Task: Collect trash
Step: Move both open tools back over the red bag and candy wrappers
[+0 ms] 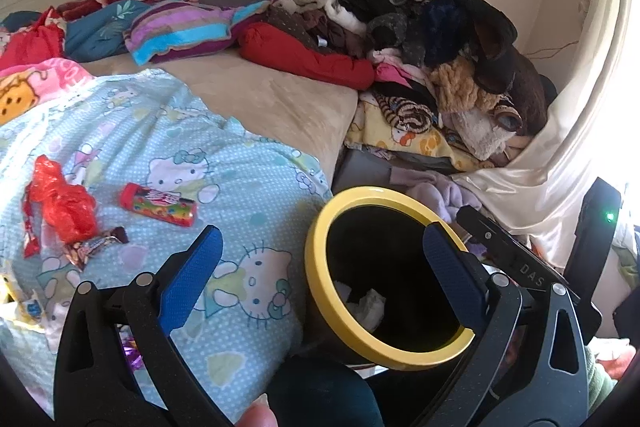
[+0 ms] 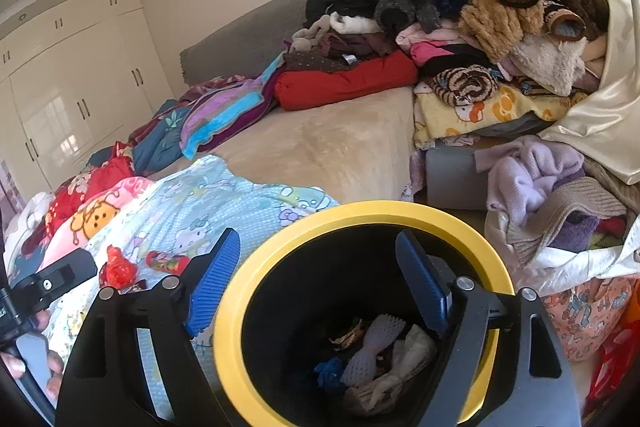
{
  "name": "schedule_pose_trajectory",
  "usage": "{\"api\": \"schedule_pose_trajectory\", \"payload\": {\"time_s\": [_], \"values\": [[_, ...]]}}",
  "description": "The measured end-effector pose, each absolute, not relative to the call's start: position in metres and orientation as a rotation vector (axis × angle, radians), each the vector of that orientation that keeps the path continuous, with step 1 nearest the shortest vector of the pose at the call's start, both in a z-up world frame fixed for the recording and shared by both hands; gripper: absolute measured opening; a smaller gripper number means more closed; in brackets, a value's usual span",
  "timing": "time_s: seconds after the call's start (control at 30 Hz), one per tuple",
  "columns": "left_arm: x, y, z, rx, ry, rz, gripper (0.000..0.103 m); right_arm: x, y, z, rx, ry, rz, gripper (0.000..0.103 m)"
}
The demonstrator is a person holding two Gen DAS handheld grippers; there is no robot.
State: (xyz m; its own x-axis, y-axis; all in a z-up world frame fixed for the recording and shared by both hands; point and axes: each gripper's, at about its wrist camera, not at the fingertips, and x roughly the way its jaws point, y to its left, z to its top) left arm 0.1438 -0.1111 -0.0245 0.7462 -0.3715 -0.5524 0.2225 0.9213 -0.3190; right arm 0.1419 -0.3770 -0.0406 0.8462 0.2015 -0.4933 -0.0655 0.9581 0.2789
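Note:
A black bin with a yellow rim [image 1: 320, 227] [image 2: 352, 211] stands beside the bed and holds crumpled paper and wrappers [image 2: 380, 351]. On the Hello Kitty blanket [image 1: 224, 155] lie a crumpled red plastic bag [image 1: 64, 203] [image 2: 118, 269], a red candy tube [image 1: 160, 205] [image 2: 167, 261], a small candy-bar wrapper [image 1: 94, 247] and a red strip wrapper [image 1: 29, 231]. My left gripper [image 1: 324, 267] is open and empty, over the blanket edge and bin rim. My right gripper [image 2: 320, 287] is open and empty above the bin mouth.
A big heap of clothes [image 1: 420, 39] [image 2: 460, 7] fills the far right of the bed. Folded blankets [image 1: 180, 31] lie at the back. A cream curtain [image 1: 560, 155] hangs at the right. White wardrobes [image 2: 60, 87] stand at the left. A purple foil scrap [image 1: 132, 351] lies under my left gripper.

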Motion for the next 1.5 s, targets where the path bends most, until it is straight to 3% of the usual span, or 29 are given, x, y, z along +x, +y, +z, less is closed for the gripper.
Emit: {"api": "schedule_pose_trajectory", "payload": {"time_s": [0.73, 1.5], "values": [[0.148, -0.051, -0.012, -0.303, 0.59, -0.182, 0.092, 0.131, -0.316, -0.03, 0.201, 0.563, 0.284, 0.078], [0.156, 0.052, -0.022, -0.422, 0.572, 0.008, 0.092, 0.113, -0.192, -0.048, 0.045, 0.663, 0.514, 0.082]]}}
